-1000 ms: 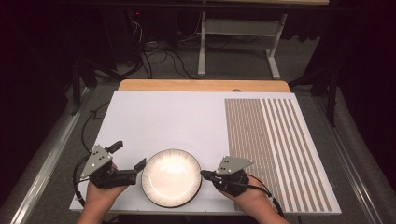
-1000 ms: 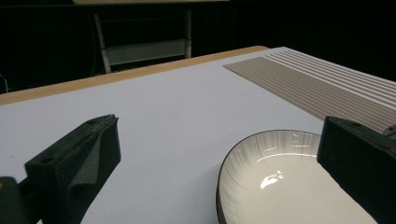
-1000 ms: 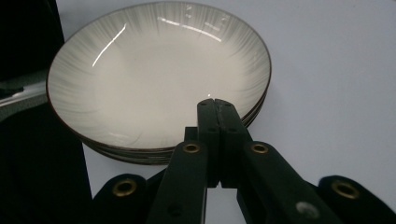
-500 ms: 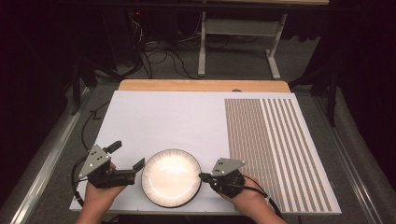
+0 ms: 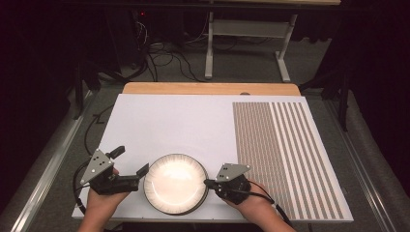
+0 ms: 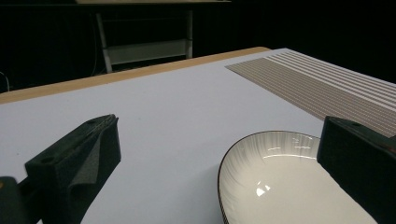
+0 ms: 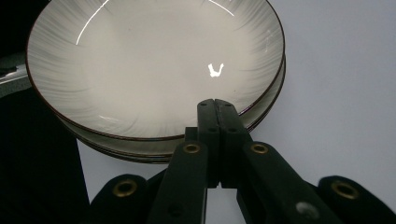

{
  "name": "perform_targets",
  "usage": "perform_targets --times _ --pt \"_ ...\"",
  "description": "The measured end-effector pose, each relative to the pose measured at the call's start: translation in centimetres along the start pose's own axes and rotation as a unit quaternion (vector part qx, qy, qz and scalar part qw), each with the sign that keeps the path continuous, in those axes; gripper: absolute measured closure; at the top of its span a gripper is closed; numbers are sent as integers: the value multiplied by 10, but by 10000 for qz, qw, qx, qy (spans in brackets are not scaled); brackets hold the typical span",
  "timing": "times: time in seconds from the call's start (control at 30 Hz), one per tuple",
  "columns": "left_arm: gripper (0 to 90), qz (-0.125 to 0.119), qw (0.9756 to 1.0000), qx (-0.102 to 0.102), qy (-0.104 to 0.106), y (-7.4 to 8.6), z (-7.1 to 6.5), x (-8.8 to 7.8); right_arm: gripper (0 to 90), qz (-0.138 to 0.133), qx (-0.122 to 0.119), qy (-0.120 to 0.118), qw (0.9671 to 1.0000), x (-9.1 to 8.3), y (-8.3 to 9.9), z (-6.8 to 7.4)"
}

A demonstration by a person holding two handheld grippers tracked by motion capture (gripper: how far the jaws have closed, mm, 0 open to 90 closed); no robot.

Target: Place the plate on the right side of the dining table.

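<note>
So the stack of plates (image 7: 154, 74) is sitting at the near edge of the white board (image 5: 183, 125), nothing lifted yet. Right gripper (image 5: 207, 182) is pressing its jaws together, tips at the top plate's rim, maybe wedging under it. Left gripper (image 5: 131, 164) is waiting spread wide just beside the stack, not gripping anything

Your left claw (image 6: 224, 172) view cuts off the plate's (image 6: 280, 182) near side, and your right claw (image 7: 217, 109) covers the rim it meets.
</note>
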State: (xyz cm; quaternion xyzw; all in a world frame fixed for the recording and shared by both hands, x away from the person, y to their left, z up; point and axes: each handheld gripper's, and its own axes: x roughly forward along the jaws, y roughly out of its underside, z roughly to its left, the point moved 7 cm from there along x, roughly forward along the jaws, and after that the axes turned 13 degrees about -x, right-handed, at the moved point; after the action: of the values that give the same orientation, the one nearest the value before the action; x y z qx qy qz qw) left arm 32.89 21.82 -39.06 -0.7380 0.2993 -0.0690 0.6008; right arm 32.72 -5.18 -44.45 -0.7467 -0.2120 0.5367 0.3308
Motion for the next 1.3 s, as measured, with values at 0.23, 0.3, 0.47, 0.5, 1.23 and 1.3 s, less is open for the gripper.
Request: perform_targets --times 0.23,0.3,0.47,0.5,1.23,1.3 --pt "0 33 10000 -16 1 1 2 0 900 7 25 -52 10000 4 -4 2" --pt "0 13 10000 -29 -8 0 2 0 900 -10 -2 -64 10000 6 -5 3" --pt "0 -34 10000 -50 -20 0 4 -2 900 -3 2 -98 10000 11 -8 6" --pt "0 -29 10000 -46 -24 0 4 -3 900 -2 -22 -111 9999 11 -8 6" --pt "0 29 9999 -167 3 -2 7 -6 900 -20 -28 -114 9999 17 -10 8" --pt "0 39 9998 -170 8 -1 8 -5 900 -41 -15 -148 9999 19 -11 10"
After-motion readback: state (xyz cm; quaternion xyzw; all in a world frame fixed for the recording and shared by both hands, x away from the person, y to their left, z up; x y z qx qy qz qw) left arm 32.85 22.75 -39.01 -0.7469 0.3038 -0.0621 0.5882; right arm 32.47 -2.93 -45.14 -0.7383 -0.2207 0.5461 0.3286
